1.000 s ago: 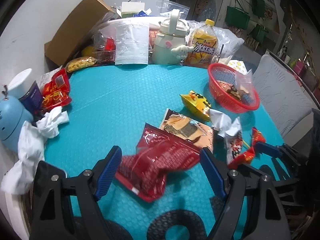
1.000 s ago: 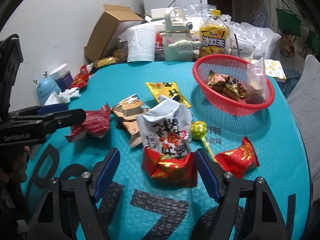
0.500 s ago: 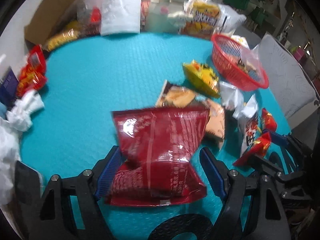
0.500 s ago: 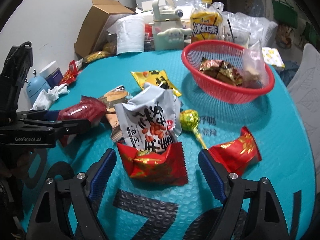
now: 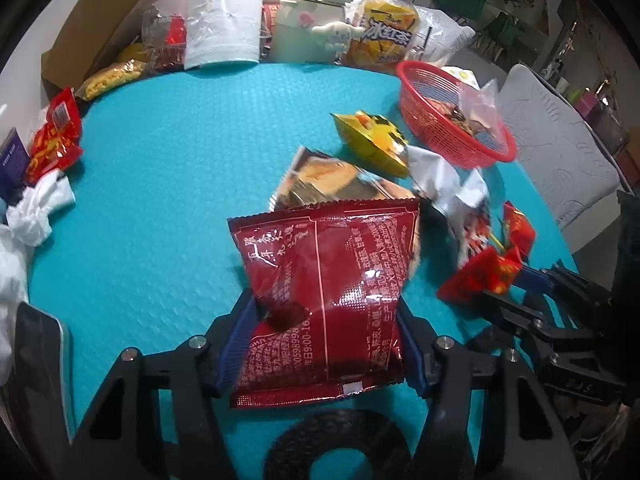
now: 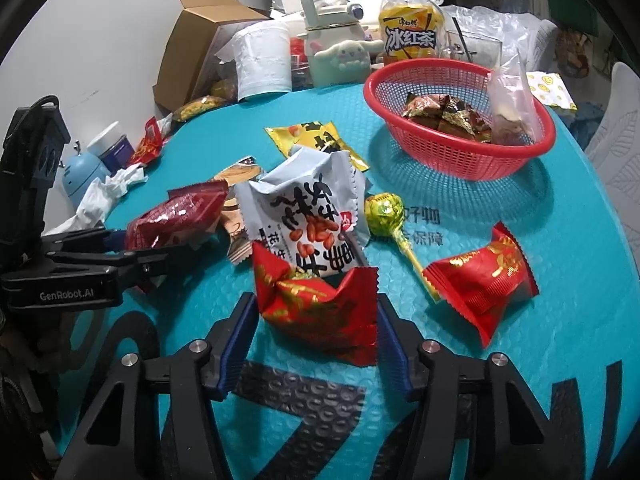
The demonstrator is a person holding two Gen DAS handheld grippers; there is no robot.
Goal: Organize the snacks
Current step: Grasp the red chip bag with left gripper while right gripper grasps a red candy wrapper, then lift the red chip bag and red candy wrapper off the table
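Observation:
On the teal table mat, my left gripper [image 5: 324,308] is closing its jaws. The blue pads press both sides of a dark red snack packet [image 5: 340,264], which stands up between them. My right gripper [image 6: 315,304] is closing too, its pads against the edges of a small red-and-gold packet [image 6: 320,312]. Behind that packet lean a white peanut packet [image 6: 308,208] and a green lollipop [image 6: 384,210]. A second red packet [image 6: 480,280] lies to the right. A red basket [image 6: 460,160] at the back right holds brown-wrapped snacks and a clear bag.
A yellow packet [image 6: 312,140] and a brown packet [image 5: 328,180] lie mid-table. Along the back stand a cardboard box [image 6: 200,40], a paper roll [image 6: 264,64], a cream jug [image 6: 336,52] and an iced tea bottle [image 6: 412,28]. Tissues [image 5: 36,208] and red packets crowd the left edge.
The dark red packet, lying crumpled before, now stands pinched in the left jaws, which have narrowed. The right jaws have narrowed onto the red-and-gold packet.

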